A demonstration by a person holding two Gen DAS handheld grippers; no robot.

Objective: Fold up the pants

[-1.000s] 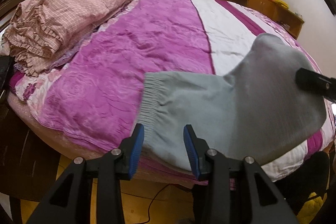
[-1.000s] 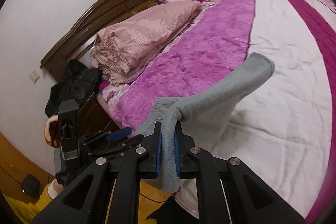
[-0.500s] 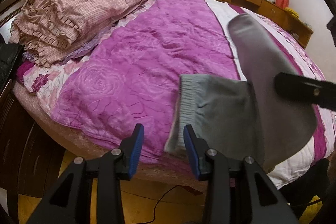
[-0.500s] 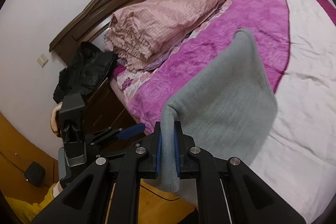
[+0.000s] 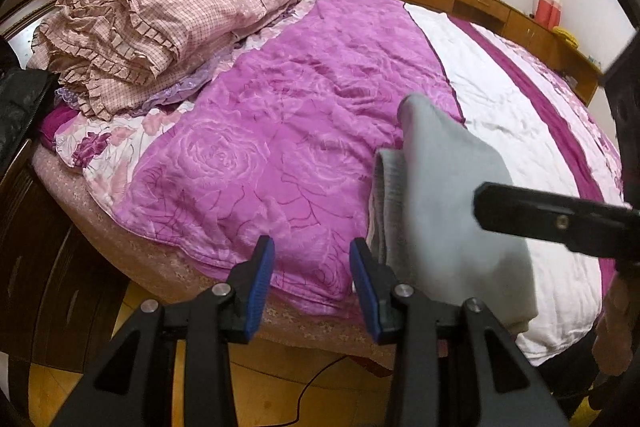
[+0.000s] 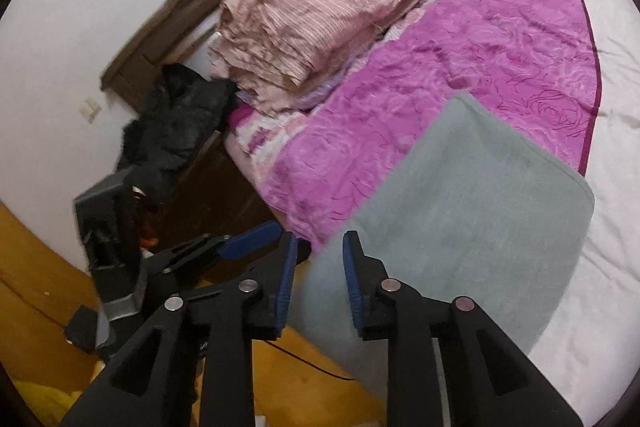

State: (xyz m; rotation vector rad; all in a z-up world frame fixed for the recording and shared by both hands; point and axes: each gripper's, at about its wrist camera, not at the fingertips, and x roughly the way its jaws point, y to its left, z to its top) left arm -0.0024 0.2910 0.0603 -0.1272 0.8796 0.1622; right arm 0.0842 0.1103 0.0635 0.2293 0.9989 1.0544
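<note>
A bed [image 5: 520,115] is seen from two hand-held grippers, each made of matte black plastic arms with round silver rivets and blue ribbed pads.

The grey pants [image 6: 472,195] are laid folded near the foot edge of the bed, half on the magenta blanket and half on the white sheet. The cloth is soft, fleecy and matte, with rounded corners. In the left wrist view, the pants [image 5: 448,211] are shown with a ribbed, gathered waistband edge on the left side of the fold.

The right gripper [image 6: 318,275] is held just above the near corner of the pants. Its jaws are opening; grey cloth is seen through the gap between them, but the pads are not pressed on it.

The left gripper [image 5: 312,283] is held partly open with nothing between its pads. Its right pad sits just beside the waistband; whether it touches cannot be told.

The magenta blanket [image 5: 288,147] is plush and embossed with large rose shapes. Beside it, the white sheet is lightly wrinkled. A pink checked quilt [image 5: 160,23] with frilled edges is heaped by the dark carved wooden headboard [image 6: 168,27]. A black padded garment [image 6: 176,123] is draped beside the bed.

No readable writing or labels are visible.
</note>
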